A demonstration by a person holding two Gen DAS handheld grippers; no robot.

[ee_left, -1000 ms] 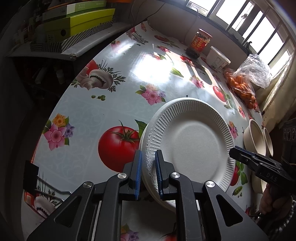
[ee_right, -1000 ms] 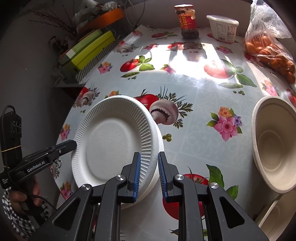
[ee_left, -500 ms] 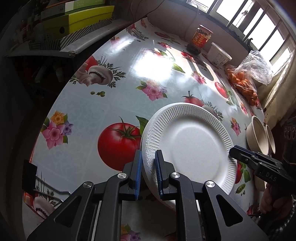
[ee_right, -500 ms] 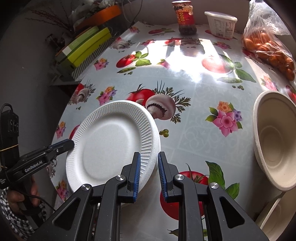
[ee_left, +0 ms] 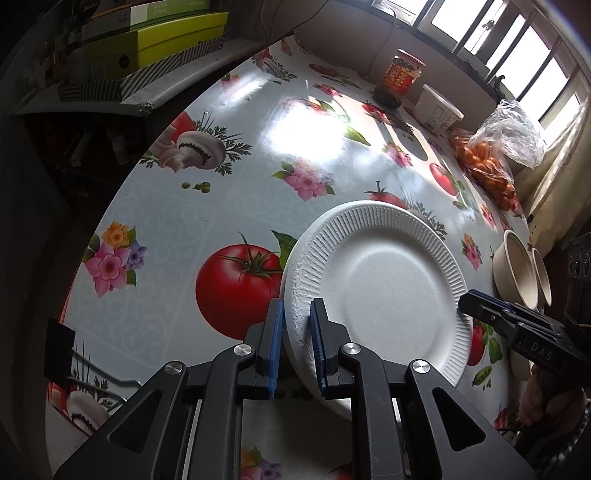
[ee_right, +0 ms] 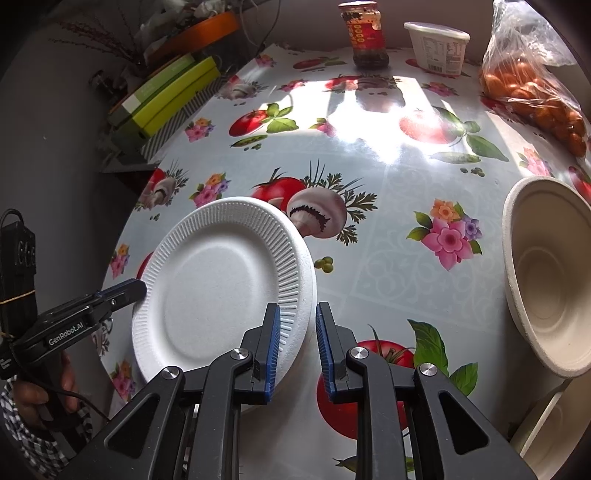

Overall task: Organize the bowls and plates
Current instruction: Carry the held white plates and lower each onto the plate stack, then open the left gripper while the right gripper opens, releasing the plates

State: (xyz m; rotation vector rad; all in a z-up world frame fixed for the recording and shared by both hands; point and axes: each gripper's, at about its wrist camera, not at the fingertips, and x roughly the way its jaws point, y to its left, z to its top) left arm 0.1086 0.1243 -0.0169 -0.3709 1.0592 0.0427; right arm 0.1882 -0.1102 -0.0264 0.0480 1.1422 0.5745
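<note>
The left gripper (ee_left: 297, 343) has its two blue-padded jaws nearly together with the near rim of a white foam plate (ee_left: 384, 291) pinched between them, the pads pressing the ribbed edge on both faces. The right gripper (ee_right: 297, 341) stands at the opposite rim of the same plate (ee_right: 221, 288), its jaws narrowly parted; its left pad lies on the plate's ribbed top edge, while a small gap shows between the plate's outer edge and the right pad, so whether it truly clamps the rim I cannot tell from the view alone. Each tool shows in the other's camera as a black beak touching the plate's far edge: the right gripper (ee_left: 466, 298) and the left gripper (ee_right: 140, 288), with a hand (ee_right: 40, 391) in a checked sleeve behind the latter. The plate is tilted, sitting over a second white plate whose edge peeks out beneath it, on a tablecloth (ee_right: 388, 258) printed with tomatoes, mushrooms and flowers. To the right of the plate, near the table's edge, stand beige bowls (ee_right: 546, 277), one nested beside another (ee_left: 517, 273). Beyond the plate, by the window, are a red-labelled jar (ee_right: 364, 35), a white tub (ee_right: 436, 48) and a clear bag of orange fruit (ee_right: 532, 88). Left of the plate, off the table, yellow-green boxes (ee_left: 159, 37) lie stacked on a shelf.
</note>
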